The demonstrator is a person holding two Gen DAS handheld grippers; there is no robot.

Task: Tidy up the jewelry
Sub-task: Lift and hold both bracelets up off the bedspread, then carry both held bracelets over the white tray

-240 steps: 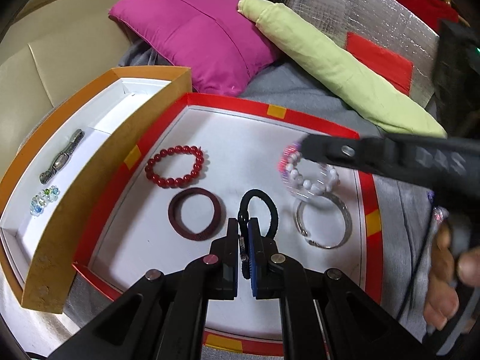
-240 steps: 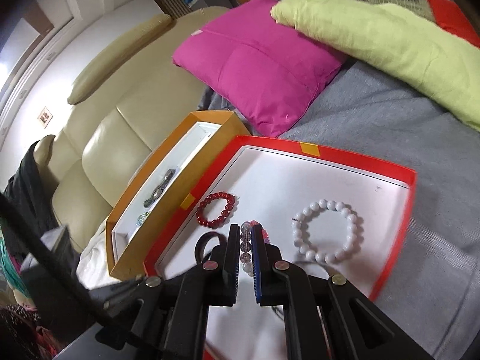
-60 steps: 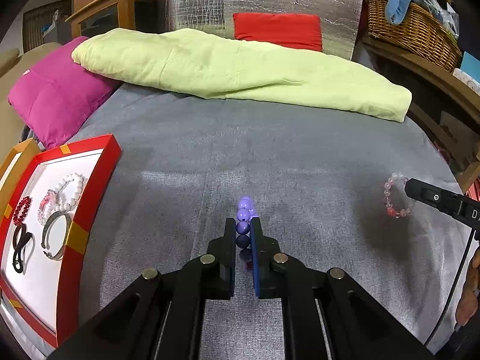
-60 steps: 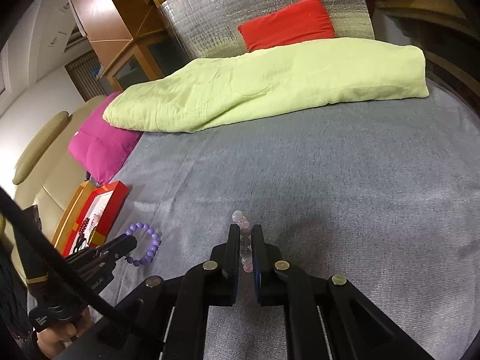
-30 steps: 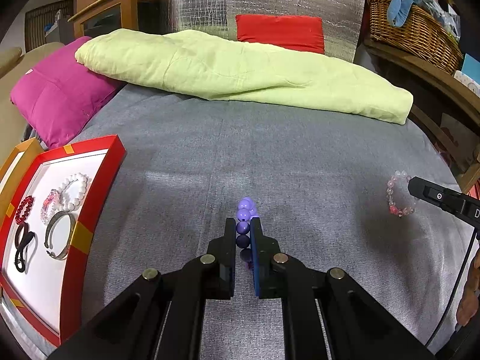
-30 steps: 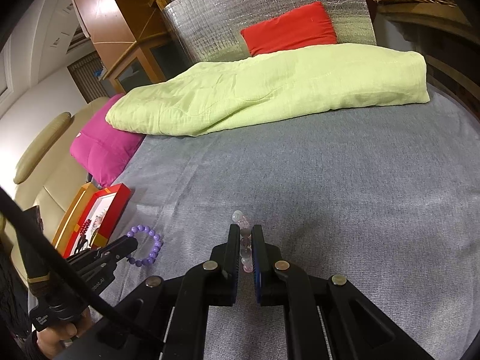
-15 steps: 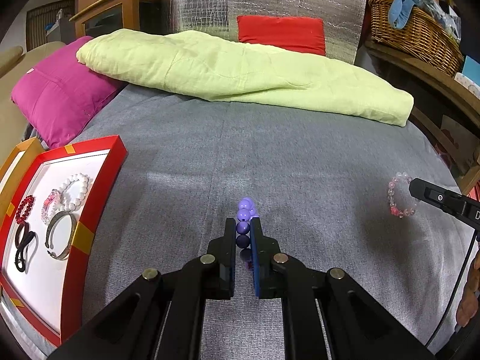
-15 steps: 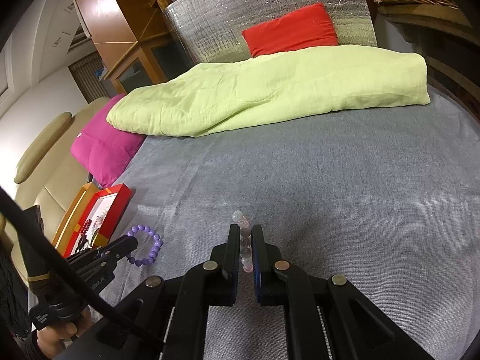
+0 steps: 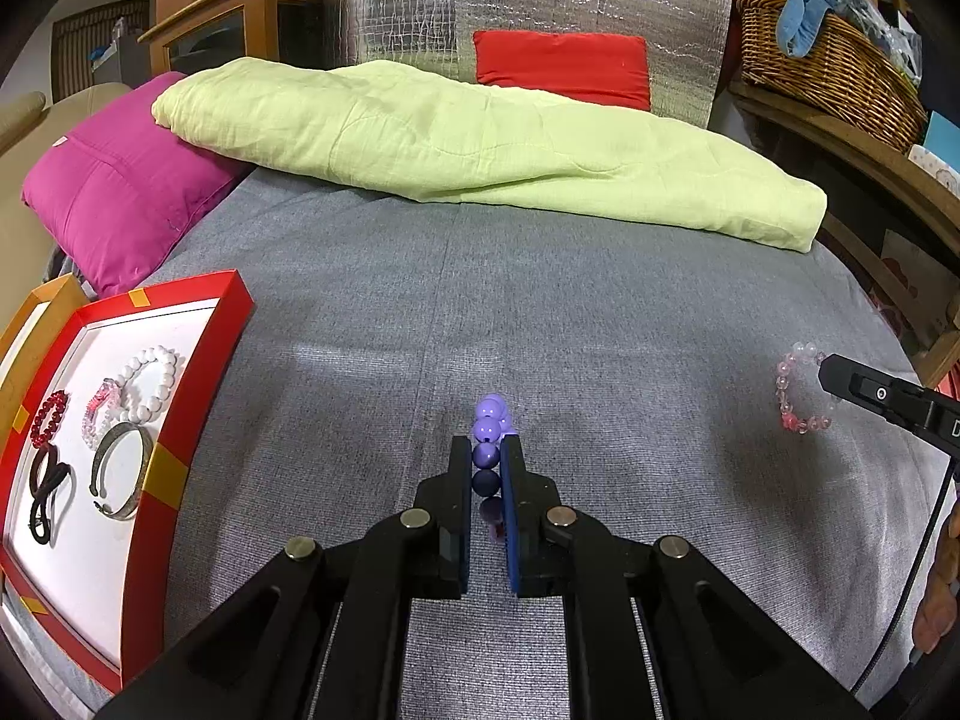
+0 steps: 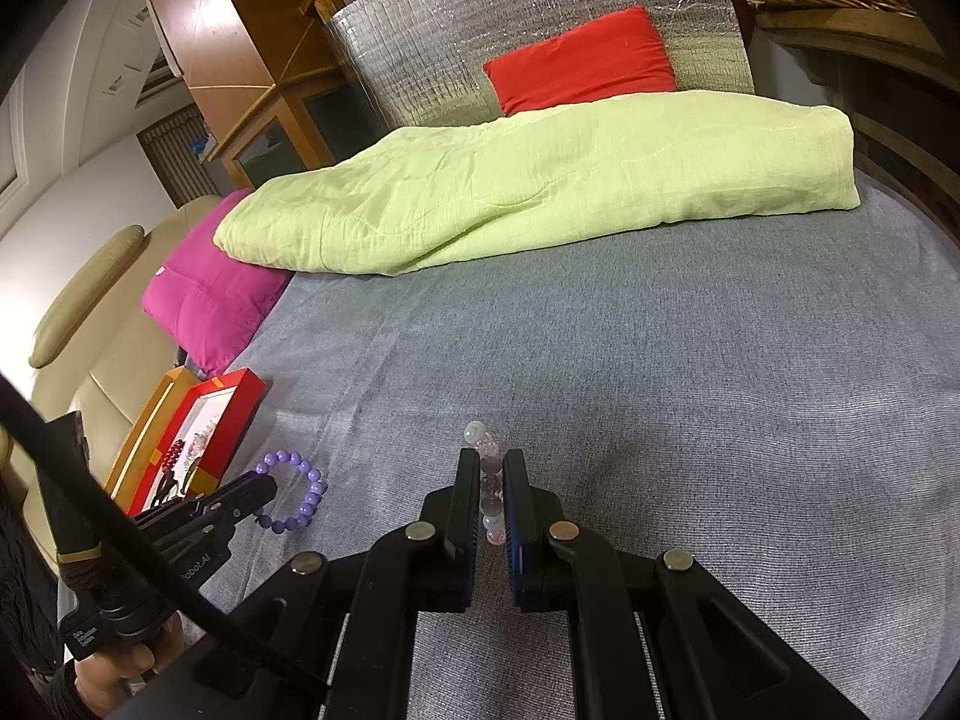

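Left gripper (image 9: 486, 462) pinches purple bead bracelet (image 9: 487, 441), frame centre. Right gripper (image 10: 492, 480) clamps pink bracelet (image 10: 489, 480). Red tray (image 9: 198, 360) lower left. Risk: thin edge grip, beads roll, bracelet drops onto grey cover (image 9: 600, 312).

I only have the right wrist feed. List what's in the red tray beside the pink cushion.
Observer: The red tray holds a white bead bracelet, a pink bracelet, a red bead bracelet, a silver bangle and a black hair tie.
Operator: Confirm the left grip.
Observer: The left gripper is shut on the purple bracelet, with beads lined up between its pads.
Operator: Check my bracelet's loop.
Observer: The pink-and-clear bracelet hangs as a whole loop from the right gripper.
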